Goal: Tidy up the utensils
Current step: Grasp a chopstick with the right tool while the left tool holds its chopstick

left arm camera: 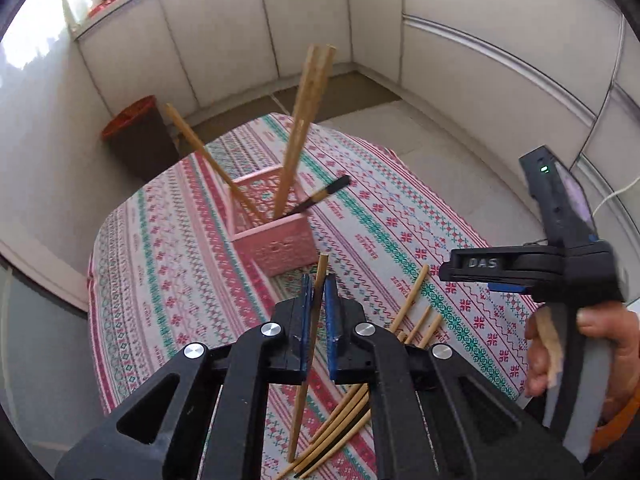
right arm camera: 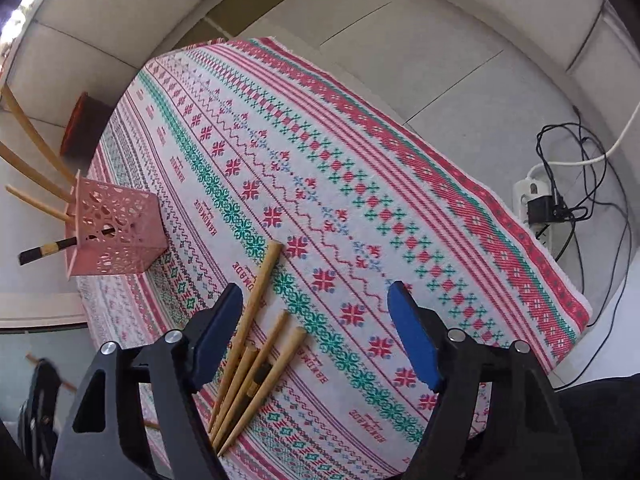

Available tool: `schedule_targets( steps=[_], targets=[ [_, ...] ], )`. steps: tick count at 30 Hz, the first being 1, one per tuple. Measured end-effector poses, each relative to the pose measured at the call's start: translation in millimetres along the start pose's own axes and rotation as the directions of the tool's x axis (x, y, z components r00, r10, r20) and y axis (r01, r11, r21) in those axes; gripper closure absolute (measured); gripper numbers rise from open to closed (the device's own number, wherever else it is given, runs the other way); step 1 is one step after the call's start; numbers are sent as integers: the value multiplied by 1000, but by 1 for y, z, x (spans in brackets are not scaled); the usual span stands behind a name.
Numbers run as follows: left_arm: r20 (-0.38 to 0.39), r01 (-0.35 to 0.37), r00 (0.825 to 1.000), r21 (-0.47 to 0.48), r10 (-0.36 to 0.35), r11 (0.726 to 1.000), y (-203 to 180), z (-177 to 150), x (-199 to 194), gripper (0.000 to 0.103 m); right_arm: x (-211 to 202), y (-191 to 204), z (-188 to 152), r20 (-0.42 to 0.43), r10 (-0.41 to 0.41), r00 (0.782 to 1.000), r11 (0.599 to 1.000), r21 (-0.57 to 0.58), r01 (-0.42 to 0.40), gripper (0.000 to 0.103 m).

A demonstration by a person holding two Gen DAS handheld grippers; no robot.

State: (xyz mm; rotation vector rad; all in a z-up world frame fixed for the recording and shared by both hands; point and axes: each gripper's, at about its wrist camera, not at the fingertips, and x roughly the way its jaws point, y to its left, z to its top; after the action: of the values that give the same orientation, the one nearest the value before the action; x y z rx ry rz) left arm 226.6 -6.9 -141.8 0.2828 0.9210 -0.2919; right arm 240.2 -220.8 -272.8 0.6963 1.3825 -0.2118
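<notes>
My left gripper (left arm camera: 319, 280) is shut on a wooden chopstick (left arm camera: 310, 344), held steeply above the table just in front of the pink perforated holder (left arm camera: 280, 248). The holder (right arm camera: 116, 232) holds several wooden chopsticks (left arm camera: 308, 120) and one dark-tipped chopstick (left arm camera: 324, 194). Several loose chopsticks (right arm camera: 256, 344) lie on the patterned tablecloth (right arm camera: 360, 200); they also show in the left wrist view (left arm camera: 344, 428). My right gripper (right arm camera: 316, 320) is open and empty, hovering above the loose chopsticks, and shows in the left wrist view (left arm camera: 472, 272) at right.
A dark bin with a red rim (left arm camera: 136, 136) stands on the floor beyond the table's far left. A power strip with cables (right arm camera: 544, 204) lies on the floor to the right of the table. White walls surround the area.
</notes>
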Motion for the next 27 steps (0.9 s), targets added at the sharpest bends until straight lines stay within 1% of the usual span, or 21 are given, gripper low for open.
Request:
schedule_targets(
  steps=[1, 4, 5, 6, 7, 8, 9, 10, 11, 12, 13, 15, 19, 23, 26, 27],
  targets=[
    [17, 1, 1000, -22, 0, 1000, 8, -2, -8, 98, 6, 9, 1, -5, -40, 999, 999, -4, 40, 37],
    [52, 0, 999, -53, 3, 999, 23, -4, -21, 98, 25, 22, 2, -62, -82, 995, 996, 29, 84, 42],
    [60, 4, 998, -61, 0, 998, 29, -6, -26, 99, 31, 27, 1, -76, -94, 993, 995, 37, 97, 45],
    [66, 7, 998, -67, -3, 998, 33, -7, -29, 99, 37, 31, -1, -82, -111, 990, 993, 39, 114, 46],
    [70, 7, 998, -73, -2, 997, 37, -7, -30, 99, 39, 37, -3, -66, -147, 987, 988, 35, 150, 46],
    [73, 6, 997, -79, 0, 997, 41, -9, -32, 99, 39, 43, -4, -48, -162, 986, 986, 26, 163, 51],
    [76, 7, 997, -87, -1, 996, 44, -10, -33, 99, 42, 52, -6, -42, -188, 981, 982, 8, 188, 58],
    [78, 8, 997, -92, -1, 996, 48, -11, -33, 99, 43, 58, -8, -30, -205, 978, 979, 1, 205, 67],
    [81, 6, 997, -98, 2, 995, 50, -14, -39, 99, 45, 64, -9, -23, -223, 975, 975, -6, 222, 80],
    [84, 5, 996, -104, 4, 995, 52, -15, -42, 99, 45, 68, -10, -5, -242, 970, 970, -2, 242, 88],
    [88, 4, 996, -111, 5, 994, 55, -15, -44, 99, 46, 71, -10, 7, -248, 969, 969, 6, 248, 89],
    [94, 4, 996, -118, 7, 993, 58, -18, -48, 99, 45, 72, -11, 19, -237, 971, 971, 26, 236, 91],
    [104, 3, 995, -130, 10, 991, 62, -22, -56, 99, 35, 69, -17, 45, -167, 985, 985, 49, 165, 95],
    [118, 14, 993, -156, 5, 988, 70, -29, -65, 99, 10, 66, -30, 101, -75, 992, 997, 25, 73, 95],
    [130, 34, 991, -197, -8, 980, 76, -37, -74, 99, -16, 65, -43, 140, 10, 990, 1000, -27, -7, 95],
    [136, 39, 991, -211, -10, 977, 78, -40, -77, 99, -25, 66, -45, 149, 26, 988, 999, -47, -19, 95]
  ],
)
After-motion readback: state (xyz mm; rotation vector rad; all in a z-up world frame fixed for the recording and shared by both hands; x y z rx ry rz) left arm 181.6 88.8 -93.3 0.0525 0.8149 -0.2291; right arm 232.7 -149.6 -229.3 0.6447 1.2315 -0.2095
